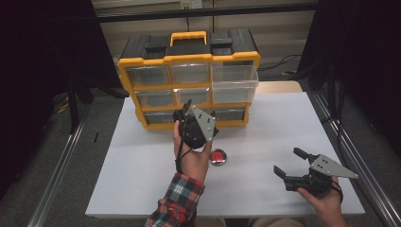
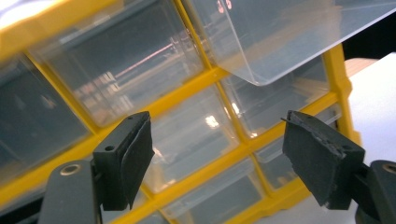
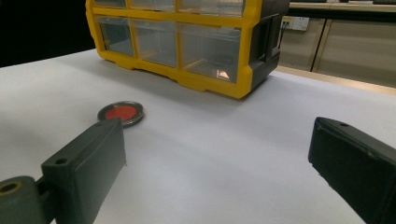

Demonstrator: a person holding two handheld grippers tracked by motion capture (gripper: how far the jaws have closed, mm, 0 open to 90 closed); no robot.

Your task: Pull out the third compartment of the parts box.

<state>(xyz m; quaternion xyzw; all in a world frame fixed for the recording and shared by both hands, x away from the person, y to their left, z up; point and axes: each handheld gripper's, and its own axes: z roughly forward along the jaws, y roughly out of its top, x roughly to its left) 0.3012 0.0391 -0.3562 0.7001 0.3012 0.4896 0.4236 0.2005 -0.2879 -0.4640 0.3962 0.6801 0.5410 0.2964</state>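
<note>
With the top-right drawer (image 1: 235,81) of the yellow organizer (image 1: 189,80) already standing pulled out, the left claw (image 1: 190,109) is hovering spread and empty before it, while the red disc (image 1: 218,157) is waiting on the tabletop (image 1: 265,142) near the spread, empty right claw (image 1: 289,162).

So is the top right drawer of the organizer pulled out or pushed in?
Pulled out: the top right drawer juts forward past the yellow frame, unlike its neighbours.

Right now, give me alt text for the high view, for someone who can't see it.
The left gripper, jaws open, points at a yellow drawer cabinet whose top right drawer is pulled out. A small red-centred disc lies on the white table; the right gripper rests open at lower right.
</note>
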